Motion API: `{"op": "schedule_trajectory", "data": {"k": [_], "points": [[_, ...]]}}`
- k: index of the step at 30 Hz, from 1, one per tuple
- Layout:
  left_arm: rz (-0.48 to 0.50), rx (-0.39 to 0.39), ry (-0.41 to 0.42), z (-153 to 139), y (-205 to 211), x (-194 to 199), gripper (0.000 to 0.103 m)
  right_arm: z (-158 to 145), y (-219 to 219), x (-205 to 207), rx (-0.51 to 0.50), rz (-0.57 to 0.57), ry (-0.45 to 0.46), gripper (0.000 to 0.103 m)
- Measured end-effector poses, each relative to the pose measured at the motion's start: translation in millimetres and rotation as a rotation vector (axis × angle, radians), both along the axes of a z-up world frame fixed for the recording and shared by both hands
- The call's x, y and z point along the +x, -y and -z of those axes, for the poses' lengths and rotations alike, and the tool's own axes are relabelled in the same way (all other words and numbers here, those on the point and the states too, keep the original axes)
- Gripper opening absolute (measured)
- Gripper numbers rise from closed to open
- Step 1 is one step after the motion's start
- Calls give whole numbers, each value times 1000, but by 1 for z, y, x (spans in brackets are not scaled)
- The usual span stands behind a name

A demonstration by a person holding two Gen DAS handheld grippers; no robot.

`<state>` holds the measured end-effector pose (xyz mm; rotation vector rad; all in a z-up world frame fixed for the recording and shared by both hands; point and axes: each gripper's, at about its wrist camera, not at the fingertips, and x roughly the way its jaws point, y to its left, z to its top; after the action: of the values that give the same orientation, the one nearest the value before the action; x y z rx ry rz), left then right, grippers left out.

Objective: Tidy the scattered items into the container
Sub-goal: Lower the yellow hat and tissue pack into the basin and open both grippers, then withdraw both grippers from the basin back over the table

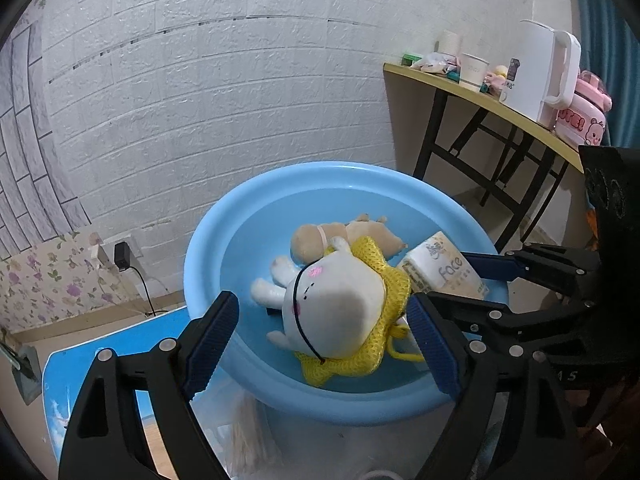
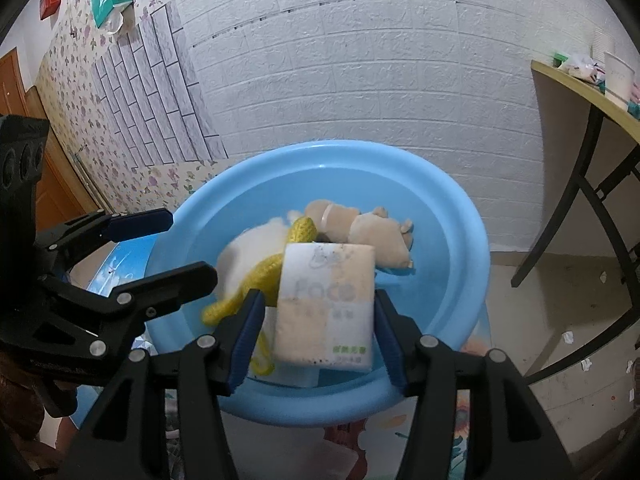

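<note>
Glossy, smooth plastic on the blue basin — soft plush cloth on the white toy, with a rough yellow knitted collar. Tissue pack in shiny printed film. Wall — matt, embossed brick texture.

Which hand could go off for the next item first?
Probably left. The left gripper is open, clear of the plush rabbit lying in the basin. The right gripper closely flanks the tissue pack; release is unclear.
</note>
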<state>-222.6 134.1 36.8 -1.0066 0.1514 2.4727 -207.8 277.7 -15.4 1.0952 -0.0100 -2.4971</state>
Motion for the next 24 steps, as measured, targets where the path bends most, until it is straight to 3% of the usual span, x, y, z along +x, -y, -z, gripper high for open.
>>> {"op": "schedule_trajectory", "data": {"k": [24], "points": [[-61, -5, -66, -29, 31, 58, 87, -28, -1, 50, 2, 24, -39, 54]]}}
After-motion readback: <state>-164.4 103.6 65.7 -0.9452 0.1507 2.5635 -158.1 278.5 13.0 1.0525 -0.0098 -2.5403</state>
